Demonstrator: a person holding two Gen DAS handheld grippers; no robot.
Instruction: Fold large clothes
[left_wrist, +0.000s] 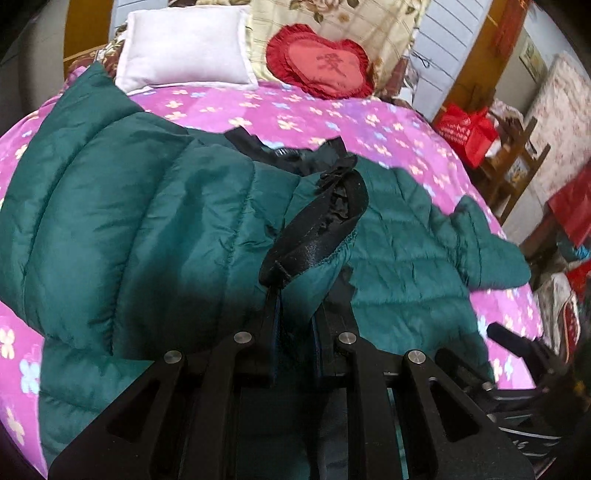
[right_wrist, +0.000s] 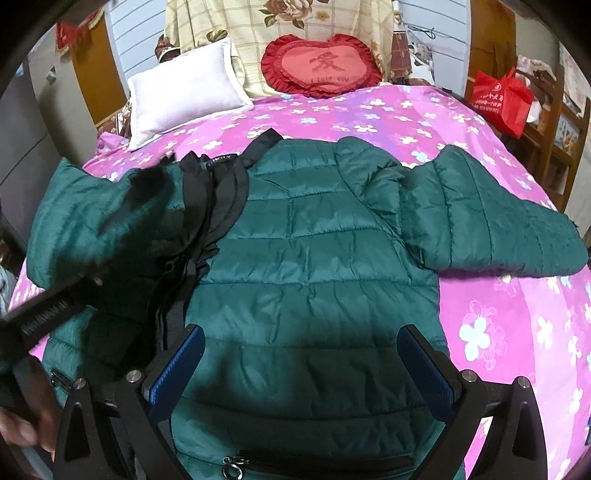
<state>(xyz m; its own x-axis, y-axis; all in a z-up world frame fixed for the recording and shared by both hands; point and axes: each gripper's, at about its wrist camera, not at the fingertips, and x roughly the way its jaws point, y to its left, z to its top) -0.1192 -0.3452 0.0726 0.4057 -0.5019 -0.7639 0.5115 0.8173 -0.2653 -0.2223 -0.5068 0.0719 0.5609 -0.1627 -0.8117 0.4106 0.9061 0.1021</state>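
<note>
Left fingers (left_wrist: 275, 291) clamped on jacket (right_wrist: 314, 258) cuff (left_wrist: 314, 229); right fingers (right_wrist: 424, 365) spread wide, empty, above jacket.

left claw (left_wrist: 295, 295) clamped on green jacket's (left_wrist: 129, 221) cuff

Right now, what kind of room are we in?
Most likely a bedroom. The green puffer jacket is spread on a bed with a pink flowered sheet, and a white pillow and a red heart cushion sit at its head.
</note>
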